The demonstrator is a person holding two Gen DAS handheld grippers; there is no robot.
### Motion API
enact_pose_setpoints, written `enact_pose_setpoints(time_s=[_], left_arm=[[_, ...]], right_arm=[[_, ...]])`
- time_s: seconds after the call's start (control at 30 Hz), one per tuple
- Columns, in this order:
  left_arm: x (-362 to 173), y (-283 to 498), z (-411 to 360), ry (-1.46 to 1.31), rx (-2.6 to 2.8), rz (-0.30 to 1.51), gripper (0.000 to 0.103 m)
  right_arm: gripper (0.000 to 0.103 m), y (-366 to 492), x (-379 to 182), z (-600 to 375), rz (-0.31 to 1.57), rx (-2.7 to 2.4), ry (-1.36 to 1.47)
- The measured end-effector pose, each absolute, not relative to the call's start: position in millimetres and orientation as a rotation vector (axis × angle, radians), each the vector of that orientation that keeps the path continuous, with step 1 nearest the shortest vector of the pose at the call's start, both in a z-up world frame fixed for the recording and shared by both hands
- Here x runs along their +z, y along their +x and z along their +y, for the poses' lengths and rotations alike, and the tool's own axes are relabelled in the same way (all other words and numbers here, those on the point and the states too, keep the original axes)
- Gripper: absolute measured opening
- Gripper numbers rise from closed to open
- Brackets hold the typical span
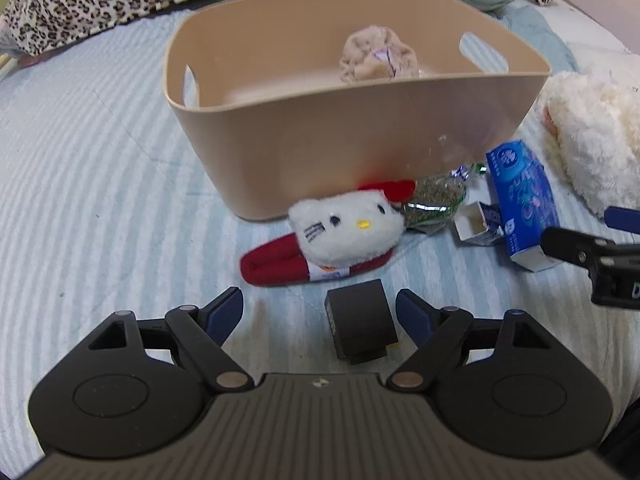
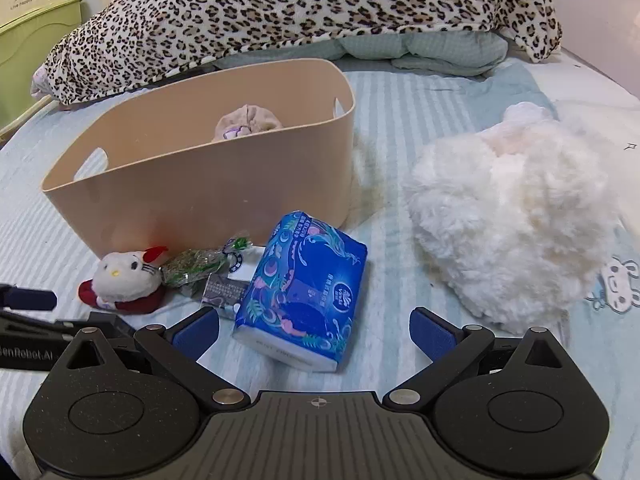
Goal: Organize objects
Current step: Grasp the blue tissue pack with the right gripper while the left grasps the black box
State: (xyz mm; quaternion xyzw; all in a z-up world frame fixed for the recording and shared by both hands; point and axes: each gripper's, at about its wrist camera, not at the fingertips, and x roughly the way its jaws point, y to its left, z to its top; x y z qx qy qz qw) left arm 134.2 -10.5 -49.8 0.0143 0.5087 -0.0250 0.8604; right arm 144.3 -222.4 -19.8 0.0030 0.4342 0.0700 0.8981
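Both grippers sat nearest the lens, one per view, each spread wide and holding nothing. Low in the left wrist view, the left gripper [image 1: 319, 306] straddled a small black block [image 1: 362, 327] lying on the striped bedsheet [image 1: 100, 184], close to the right-hand finger; that placing looked like a line-up for a pick, though neither pad touched it. Low in the right wrist view, the right gripper [image 2: 315, 328] framed the near end of a blue tissue pack [image 2: 304, 300], likewise untouched, probably its own next target.

Mid-frame stood one beige bin [image 1: 360, 128], open-topped with handle slots, evidently the collecting place. One beige plush [image 1: 378, 56] already lay inside, toward the back wall.

Outside it I counted six loose things: the block, the tissue pack, one cat plush [image 1: 344, 228] on a red base, one crinkled green packet [image 1: 436, 202] touching the bin's front wall, one small open carton [image 1: 478, 222] beside the pack, and one big fluffy white plush [image 2: 516, 220] at the right, well apart from the bin. A leopard-print blanket [image 2: 304, 4] filled the top of both views.
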Motion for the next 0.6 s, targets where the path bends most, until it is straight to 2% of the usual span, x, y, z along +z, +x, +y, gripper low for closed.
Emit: enact_pose_setpoints(time_s=[0.47, 0.57, 0.6], left_arm=[[-81, 149, -8, 0.062, -0.092, 1.105, 0.082], [-81, 148, -6, 0.059, -0.108, 1.104, 0.074], [-80, 147, -4, 0.054, -0.111, 1.104, 0.069]], right_arm=[[0.103, 179, -60, -226, 0.994, 0.143, 0.059], [0.102, 180, -65, -223, 0.993, 0.144, 0.03], [0.095, 180, -65, -222, 0.99, 0.144, 0.023]])
